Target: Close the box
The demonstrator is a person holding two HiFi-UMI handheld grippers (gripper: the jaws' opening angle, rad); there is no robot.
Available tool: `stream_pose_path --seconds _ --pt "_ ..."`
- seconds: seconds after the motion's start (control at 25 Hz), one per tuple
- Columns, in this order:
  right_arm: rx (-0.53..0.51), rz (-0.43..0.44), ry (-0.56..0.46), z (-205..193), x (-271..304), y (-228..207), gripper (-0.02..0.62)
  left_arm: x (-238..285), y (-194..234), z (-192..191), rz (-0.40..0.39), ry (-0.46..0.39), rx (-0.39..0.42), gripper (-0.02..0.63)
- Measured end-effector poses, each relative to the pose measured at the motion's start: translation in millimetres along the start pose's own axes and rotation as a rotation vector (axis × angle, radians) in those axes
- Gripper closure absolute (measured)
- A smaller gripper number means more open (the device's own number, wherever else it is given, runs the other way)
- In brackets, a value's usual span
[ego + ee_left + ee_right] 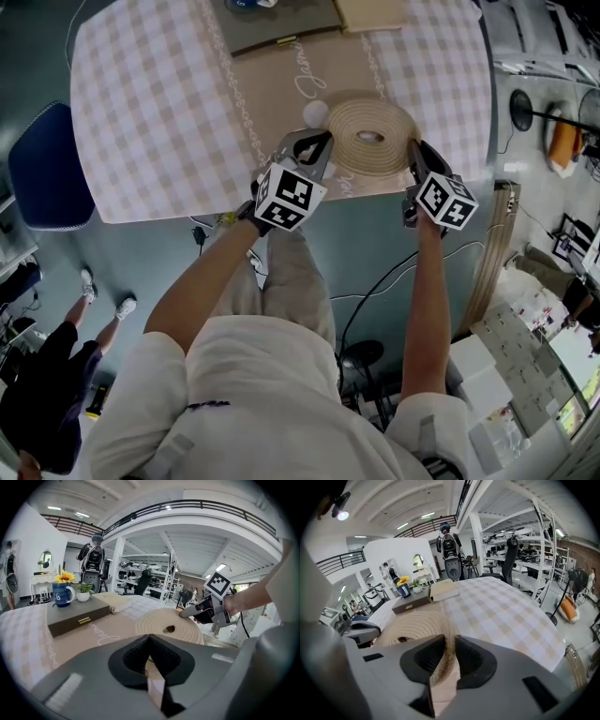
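A person holds two grippers at the near edge of a checked table (141, 112). A round woven box (375, 157) lies between them. The left gripper (317, 142) has its jaws nearly together on the box's left rim. The right gripper (415, 150) has its jaws narrowly apart, pinching the right rim.

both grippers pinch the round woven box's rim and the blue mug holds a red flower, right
No: the flower in the blue mug is yellow, as the left gripper view shows. Otherwise yes: left gripper and right gripper pinch the round woven box by its rim.
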State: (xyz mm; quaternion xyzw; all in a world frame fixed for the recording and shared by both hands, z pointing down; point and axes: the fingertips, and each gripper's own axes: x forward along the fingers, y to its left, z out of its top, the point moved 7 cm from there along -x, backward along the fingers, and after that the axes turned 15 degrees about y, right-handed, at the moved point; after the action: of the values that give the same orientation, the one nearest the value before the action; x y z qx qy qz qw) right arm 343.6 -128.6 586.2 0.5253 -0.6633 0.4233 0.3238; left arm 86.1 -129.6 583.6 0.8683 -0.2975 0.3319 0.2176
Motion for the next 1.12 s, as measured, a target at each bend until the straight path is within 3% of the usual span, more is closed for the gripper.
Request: stream_pose_path --seconds 0.24,0.4,0.56,0.68,0.8,1.12 --pt "0.007 0.006 0.011 -1 6 -2 0.511 0 0 0 0.002 -0.001 0.0 0.604" --pt "0.032 0.056 0.05 1 9 -8 0.509 1 0 0 0.005 0.002 0.001 0.604" --pt "-0.015 0.077 0.073 7 5 -8 0.494 1 -1 1 0.009 0.016 0.001 0.604" --pt "0.065 0.143 0.029 12 4 -10 0.477 0 -1 2 0.009 0.022 0.004 0.604" --pt "0.118 0.197 -0.005 20 6 -7 0.413 1 -1 2 0.007 0.023 0.012 0.604" --pt "0.265 0.173 -0.021 25 18 -17 0.419 2 -2 2 -0.01 0.027 0.012 0.604"
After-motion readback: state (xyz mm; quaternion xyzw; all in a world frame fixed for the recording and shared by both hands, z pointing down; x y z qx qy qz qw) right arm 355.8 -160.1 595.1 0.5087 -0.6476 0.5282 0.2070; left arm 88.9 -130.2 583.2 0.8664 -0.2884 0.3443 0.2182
